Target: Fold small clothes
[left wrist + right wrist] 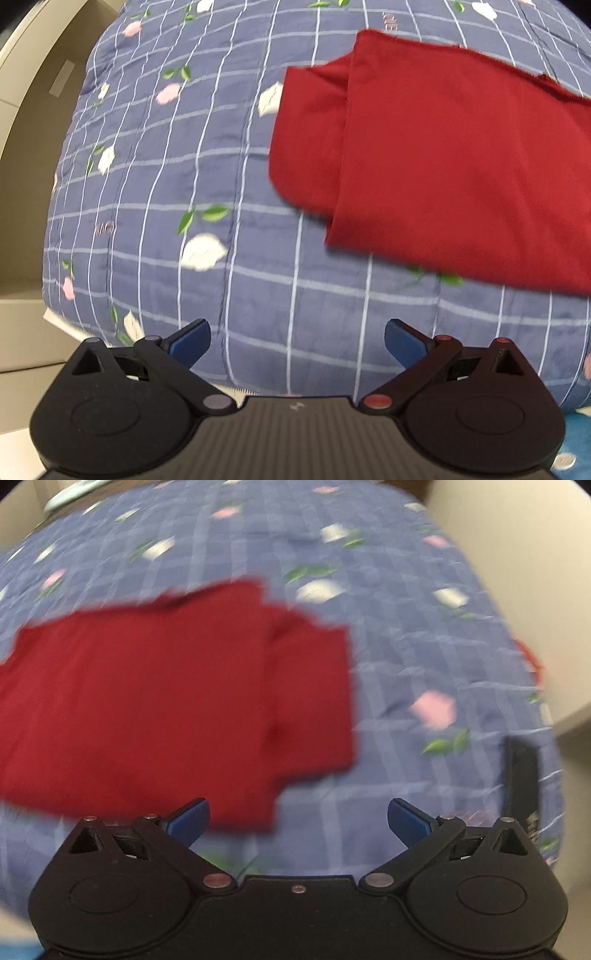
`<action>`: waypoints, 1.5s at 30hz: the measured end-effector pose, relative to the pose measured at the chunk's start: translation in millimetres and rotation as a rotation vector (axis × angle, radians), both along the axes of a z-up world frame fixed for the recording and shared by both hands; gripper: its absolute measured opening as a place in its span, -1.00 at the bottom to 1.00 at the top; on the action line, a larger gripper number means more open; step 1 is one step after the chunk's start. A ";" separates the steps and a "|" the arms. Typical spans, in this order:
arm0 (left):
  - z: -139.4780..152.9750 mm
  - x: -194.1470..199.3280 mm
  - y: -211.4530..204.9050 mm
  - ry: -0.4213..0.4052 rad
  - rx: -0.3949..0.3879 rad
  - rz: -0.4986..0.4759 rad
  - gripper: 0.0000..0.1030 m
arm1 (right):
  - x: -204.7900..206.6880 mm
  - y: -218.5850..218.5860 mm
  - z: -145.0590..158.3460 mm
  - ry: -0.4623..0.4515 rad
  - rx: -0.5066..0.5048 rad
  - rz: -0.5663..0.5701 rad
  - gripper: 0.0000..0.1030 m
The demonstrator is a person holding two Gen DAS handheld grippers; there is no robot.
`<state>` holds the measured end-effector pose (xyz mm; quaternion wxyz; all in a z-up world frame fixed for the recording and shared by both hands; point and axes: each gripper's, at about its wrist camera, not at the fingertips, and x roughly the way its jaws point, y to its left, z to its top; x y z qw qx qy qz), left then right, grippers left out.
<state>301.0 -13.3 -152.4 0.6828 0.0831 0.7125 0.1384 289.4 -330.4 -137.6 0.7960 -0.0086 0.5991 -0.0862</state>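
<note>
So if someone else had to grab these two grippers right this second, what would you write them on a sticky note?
Left gripper: open, empty, above the quilt, red garment ahead to its right.
Right gripper: open, empty, near the garment's front edge; the view is blurred.
Done: the garment lies flat, with one layer folded over another.
Left: possibly one more fold; hard to judge from here.

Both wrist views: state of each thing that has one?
red garment: partly folded, top layer lapped over a lower one, flat on the quilt, not gripped
left gripper: open, empty, short of the garment
right gripper: open, empty, at the garment's near edge; view blurred
quilt: spread out, blue checks with flowers
</note>
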 end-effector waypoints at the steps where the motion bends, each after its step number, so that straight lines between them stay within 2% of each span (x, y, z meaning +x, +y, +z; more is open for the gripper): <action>1: -0.4 -6.7 1.8 0.003 0.001 0.000 0.99 | -7.7 10.6 -0.7 0.009 0.005 0.037 0.99; 7: -19.1 -63.2 8.6 0.075 -0.002 -0.006 0.99 | -54.0 52.6 -11.7 0.082 0.004 0.152 0.99; 11: -27.1 -101.8 12.5 0.124 -0.009 -0.008 0.99 | -86.6 59.1 -14.3 0.129 -0.052 0.211 0.99; 15: -24.9 -120.8 31.3 0.140 -0.056 0.093 0.99 | -94.2 46.4 -10.4 0.126 -0.082 0.166 0.99; 17: -19.5 -122.6 41.3 0.116 -0.049 0.139 0.99 | -95.2 41.5 -11.3 0.136 -0.099 0.160 0.99; 20: -7.4 -122.1 49.2 0.077 -0.022 0.147 0.99 | -102.7 39.6 -16.2 0.173 -0.122 0.195 0.99; 24: 13.1 -120.3 49.6 0.022 0.006 0.128 0.99 | -115.2 43.1 -26.1 0.233 -0.224 0.314 0.99; 27: 22.0 -115.3 42.8 -0.001 0.041 0.124 0.99 | -121.5 37.1 -30.6 0.234 -0.275 0.382 0.99; 30: 27.2 -108.6 31.2 -0.009 0.063 0.137 0.99 | -123.8 19.8 -30.0 0.233 -0.255 0.372 0.98; 34: 44.3 -104.6 7.7 -0.041 0.052 0.165 0.99 | -121.1 -13.5 -26.5 0.208 -0.227 0.329 0.99; 40: 94.5 -107.4 -35.3 -0.152 0.036 0.186 0.99 | -112.7 -61.3 -30.1 0.190 -0.257 0.305 0.99; 45: 126.6 -120.2 -64.1 -0.213 0.082 0.210 0.99 | -107.6 -88.9 -36.1 0.171 -0.258 0.337 0.99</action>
